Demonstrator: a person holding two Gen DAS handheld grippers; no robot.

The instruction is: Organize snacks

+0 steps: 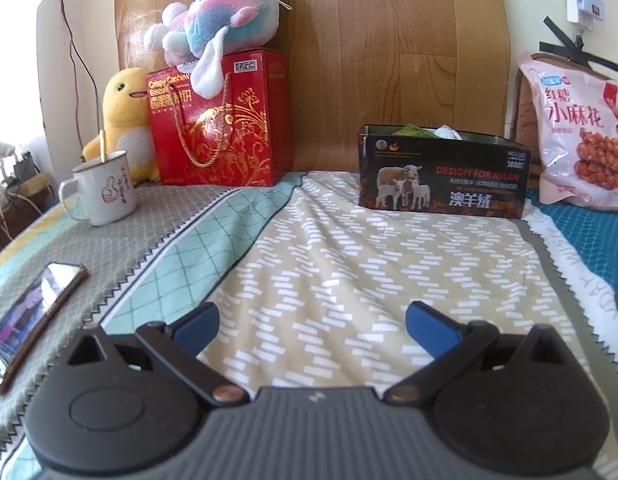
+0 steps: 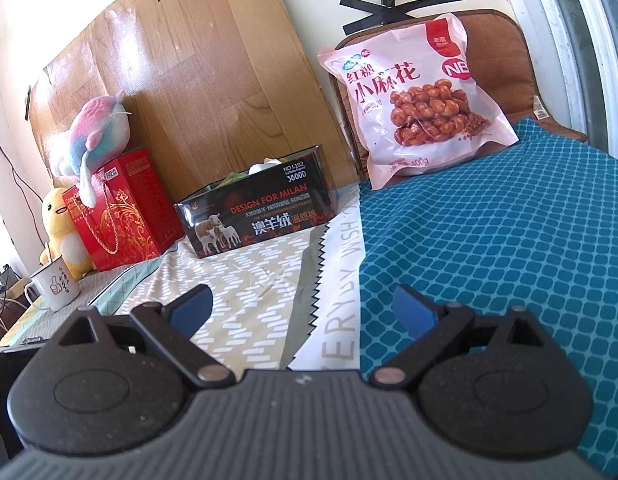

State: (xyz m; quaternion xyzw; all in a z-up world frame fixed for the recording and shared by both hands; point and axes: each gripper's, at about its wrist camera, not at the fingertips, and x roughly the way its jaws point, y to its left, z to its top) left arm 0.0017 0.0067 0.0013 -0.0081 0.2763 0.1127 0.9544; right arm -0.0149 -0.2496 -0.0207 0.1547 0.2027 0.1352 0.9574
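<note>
On the cloth-covered surface, from the left: a phone [image 1: 33, 316], a mug [image 1: 105, 188], a yellow plush [image 1: 123, 116] and a red box [image 1: 221, 120] with a pastel plush [image 1: 225, 20] on top. The black tin [image 1: 443, 176] stands mid-back, small items inside. The pink snack bag [image 2: 419, 96] leans upright at far right. The left tool [image 1: 311, 326] and right tool [image 2: 303, 312] both gape, empty.

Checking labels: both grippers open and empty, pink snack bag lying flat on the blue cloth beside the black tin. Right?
Not flat. The pink snack bag stands propped against the brown cushion, per the right wrist view. Both the left gripper and right gripper are open and empty; the black tin is beside it.
</note>
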